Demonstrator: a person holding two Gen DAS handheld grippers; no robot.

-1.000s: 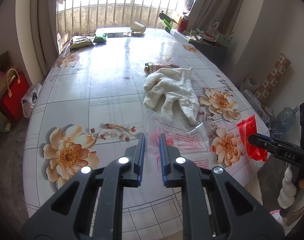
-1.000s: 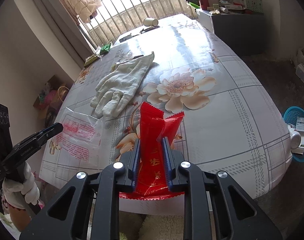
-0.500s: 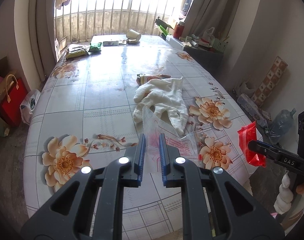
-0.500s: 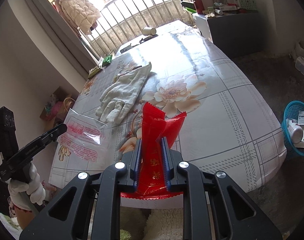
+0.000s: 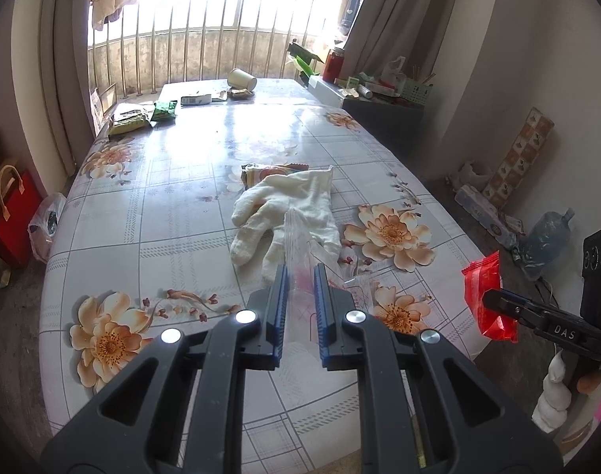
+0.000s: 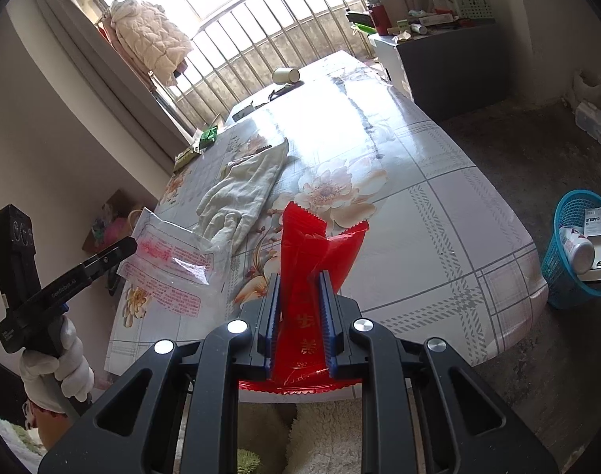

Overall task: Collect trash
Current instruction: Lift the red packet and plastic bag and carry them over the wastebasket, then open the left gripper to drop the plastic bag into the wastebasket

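My left gripper (image 5: 300,272) is shut on a clear plastic bag with red print (image 5: 300,245), lifted off the flowered table (image 5: 174,205). The same bag (image 6: 170,260) hangs from the left gripper (image 6: 132,243) in the right wrist view. My right gripper (image 6: 299,280) is shut on a red wrapper (image 6: 312,249), held above the table's near edge. That wrapper (image 5: 484,288) and the right gripper (image 5: 488,296) show at the right of the left wrist view. A white glove (image 5: 288,209) lies mid-table over a colourful wrapper (image 5: 260,170).
At the table's far end lie a tipped paper cup (image 5: 242,78), green packets (image 5: 164,110) and small wrappers. A blue basket (image 6: 581,252) with trash stands on the floor right of the table. A red bag (image 5: 8,213) and a cluttered cabinet (image 5: 383,98) flank the table.
Both grippers have risen and pulled back from the table. The clear bag has lifted off the tabletop and now hangs upright in the left gripper; the red wrapper stays gripped.
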